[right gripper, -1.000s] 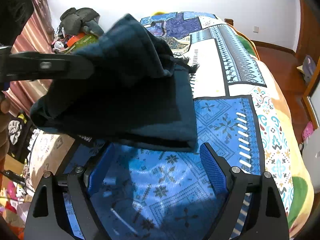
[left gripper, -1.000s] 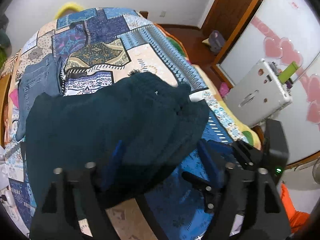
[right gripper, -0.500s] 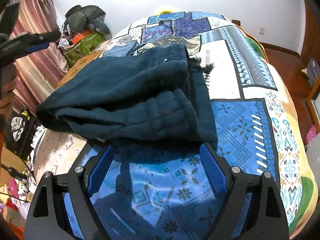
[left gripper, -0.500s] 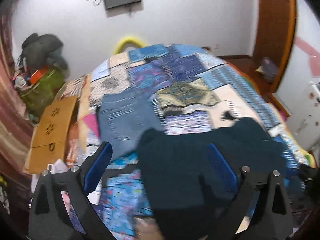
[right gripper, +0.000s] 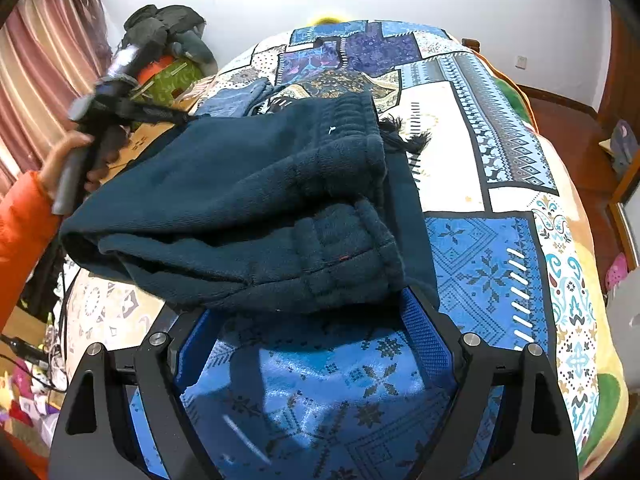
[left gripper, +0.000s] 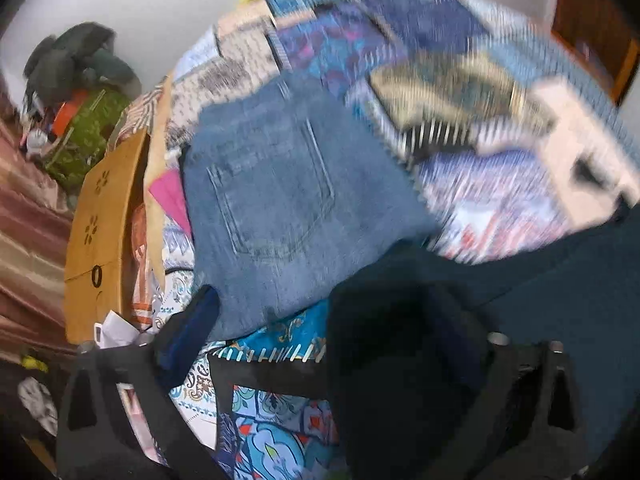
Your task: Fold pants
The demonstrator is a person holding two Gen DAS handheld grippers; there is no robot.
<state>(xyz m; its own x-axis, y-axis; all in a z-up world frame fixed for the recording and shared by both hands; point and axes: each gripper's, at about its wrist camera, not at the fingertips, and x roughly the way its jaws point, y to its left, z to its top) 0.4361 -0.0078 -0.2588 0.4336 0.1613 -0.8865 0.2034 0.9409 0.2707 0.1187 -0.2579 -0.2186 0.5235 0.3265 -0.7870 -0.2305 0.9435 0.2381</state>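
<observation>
The dark teal fleece pants point(right gripper: 248, 208) lie folded in a thick bundle on the patchwork bedspread point(right gripper: 480, 264), waistband toward the far right. My right gripper point(right gripper: 308, 320) is open and empty, its blue pads just in front of the bundle's near edge. My left gripper point(left gripper: 320, 320) is open; the view is blurred, and a dark fold of the pants point(left gripper: 400, 360) covers its right finger. The left tool also shows in the right wrist view point(right gripper: 120, 108), held by a hand at the bundle's far left.
Folded blue jeans point(left gripper: 288, 208) lie on the bed beyond the teal pants. A cardboard box point(left gripper: 104, 232) and a heap of clothes and bags point(right gripper: 168, 40) stand beside the bed on the left. A wooden door point(right gripper: 624, 80) is at the right.
The left gripper let go of the teal pants a second ago; the bundle dropped flat onto the bed. The left gripper has swung left and down and is still moving. The right gripper stayed open, nearly still.
</observation>
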